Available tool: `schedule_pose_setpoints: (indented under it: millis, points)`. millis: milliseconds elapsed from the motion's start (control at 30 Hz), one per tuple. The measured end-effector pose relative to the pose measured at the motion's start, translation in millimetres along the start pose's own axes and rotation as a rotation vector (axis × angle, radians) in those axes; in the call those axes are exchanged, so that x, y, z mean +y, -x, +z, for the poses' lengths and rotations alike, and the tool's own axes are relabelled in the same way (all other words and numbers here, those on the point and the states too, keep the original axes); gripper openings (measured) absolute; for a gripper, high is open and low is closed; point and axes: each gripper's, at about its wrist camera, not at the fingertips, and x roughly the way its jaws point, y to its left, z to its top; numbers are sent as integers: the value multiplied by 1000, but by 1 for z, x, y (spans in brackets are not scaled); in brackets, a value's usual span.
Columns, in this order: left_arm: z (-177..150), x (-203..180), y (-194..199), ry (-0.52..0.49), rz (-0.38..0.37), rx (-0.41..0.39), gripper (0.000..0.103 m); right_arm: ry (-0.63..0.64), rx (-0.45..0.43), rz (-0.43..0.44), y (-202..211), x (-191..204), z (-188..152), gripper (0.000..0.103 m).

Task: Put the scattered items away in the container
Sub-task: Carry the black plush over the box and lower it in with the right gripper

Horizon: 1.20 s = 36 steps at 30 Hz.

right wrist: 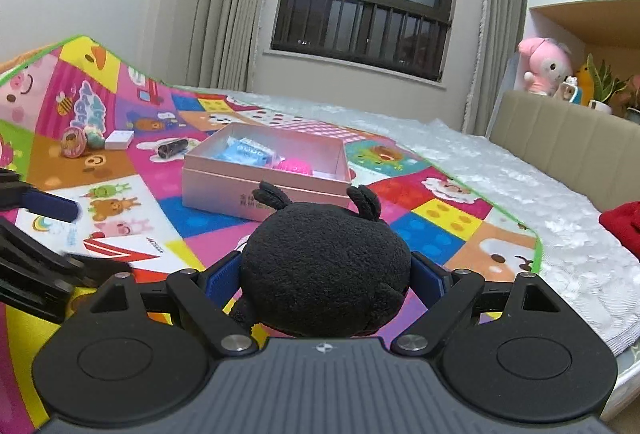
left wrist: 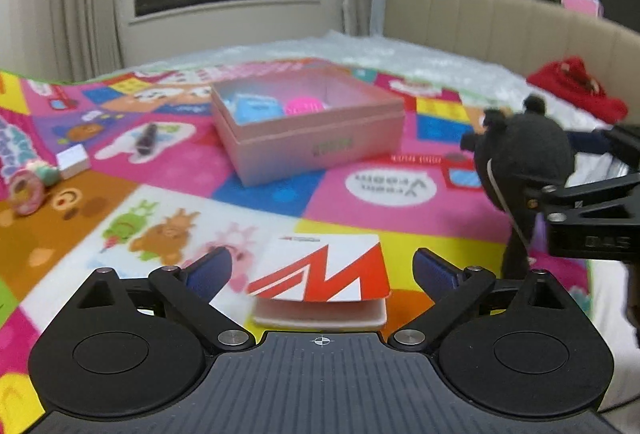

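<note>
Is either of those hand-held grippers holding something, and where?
The right hand-held gripper clamps the black plush toy by its round body's sides. The left hand-held gripper is open, holding nothing.

The black plush toy (right wrist: 326,274) is fuzzy, matt fleece. The pink box (left wrist: 308,138) looks like smooth satin cardboard, and the play mat (left wrist: 168,202) perhaps printed, faintly glossy plastic.

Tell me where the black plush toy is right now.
The black plush toy sits clamped in the right hand-held gripper, above the colourful mat, just in front of the pink box; the left wrist view shows it at far right.
</note>
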Motion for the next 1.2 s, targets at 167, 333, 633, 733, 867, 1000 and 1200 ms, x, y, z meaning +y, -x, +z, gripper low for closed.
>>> schedule_pose_setpoints:
  millis: [167,333,633,733,867,1000,1200]
  points:
    - [-6,-9,-31,-44,10,58,99,4,6,8,0,1,-1,87]
    - [-11,-9,-29,-32,33,48,85,4,20,11,0,-2,-4,87]
    - [-15,-14,14,-50,63,-27,84,6,1,24,12,-3,-2,87]
    - [-4,-11,31,-35,68,-82,84,10,-18,32,20,-5,4,87]
    - [22,-11,52,-43,71,-173,84,5,-68,36,31,-12,20,87]
    - [50,-10,55,-66,79,-242,85,-25,-116,67,34,-26,47,87]
    - [96,-9,26,-106,80,-312,85,-95,-188,98,18,-54,95,87]
